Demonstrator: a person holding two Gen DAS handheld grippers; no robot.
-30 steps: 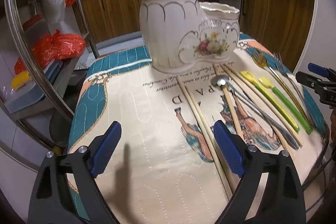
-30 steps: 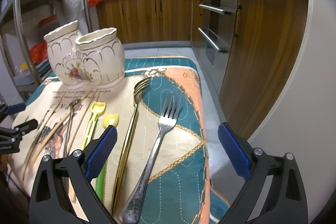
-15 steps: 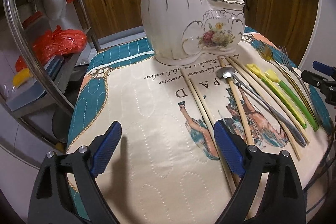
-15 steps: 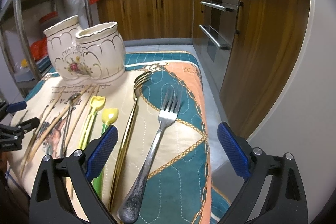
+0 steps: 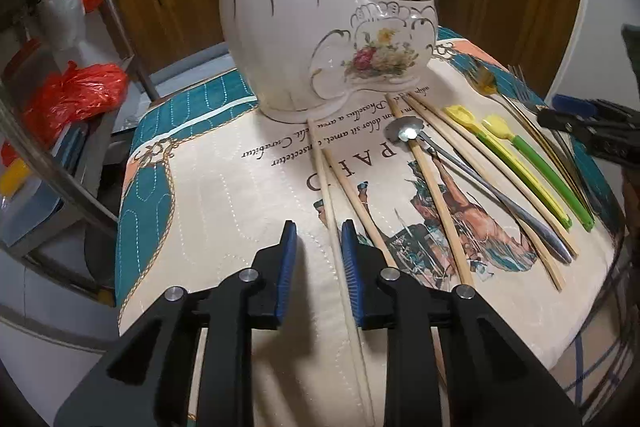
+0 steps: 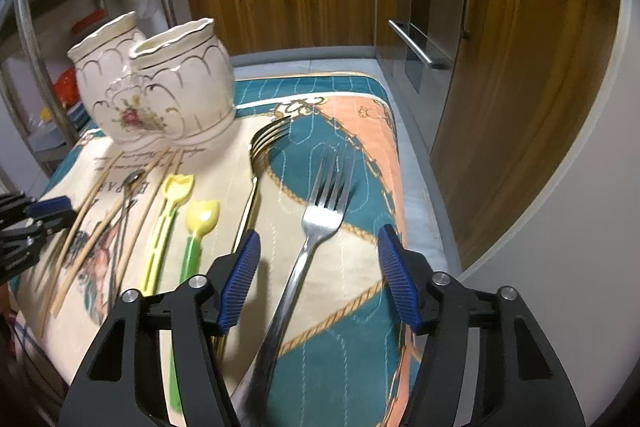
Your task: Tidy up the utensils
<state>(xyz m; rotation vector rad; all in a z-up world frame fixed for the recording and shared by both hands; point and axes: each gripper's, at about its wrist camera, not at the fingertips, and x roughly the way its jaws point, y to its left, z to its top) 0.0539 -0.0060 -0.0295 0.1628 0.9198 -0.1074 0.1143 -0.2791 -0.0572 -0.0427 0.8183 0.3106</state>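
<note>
Left wrist view: the left gripper (image 5: 318,251) is seen at lower centre, its jaws having just been closing to a narrow gap. A pale chopstick (image 5: 325,187) runs between the blue pads (image 5: 287,267); contact with the pads cannot be told, so a grasp is not confirmed. A white ceramic holder (image 5: 304,39) with two cups and a flower motif stands at upper centre on the printed cloth (image 5: 208,195) covering the tabletop. To its lower right, further chopsticks (image 5: 436,203), a steel spoon (image 5: 472,179) and two yellow-headed plastic utensils (image 5: 520,163) are laid side by side.

Right wrist view: the right gripper (image 6: 320,267) is shown at lower centre, its jaws likewise having just been closing yet released, well apart. A silver fork (image 6: 316,227) lies between the pads, untouched by either. A gold fork (image 6: 256,163) lies just left of it; the holder (image 6: 160,95) appears at upper left.
</note>
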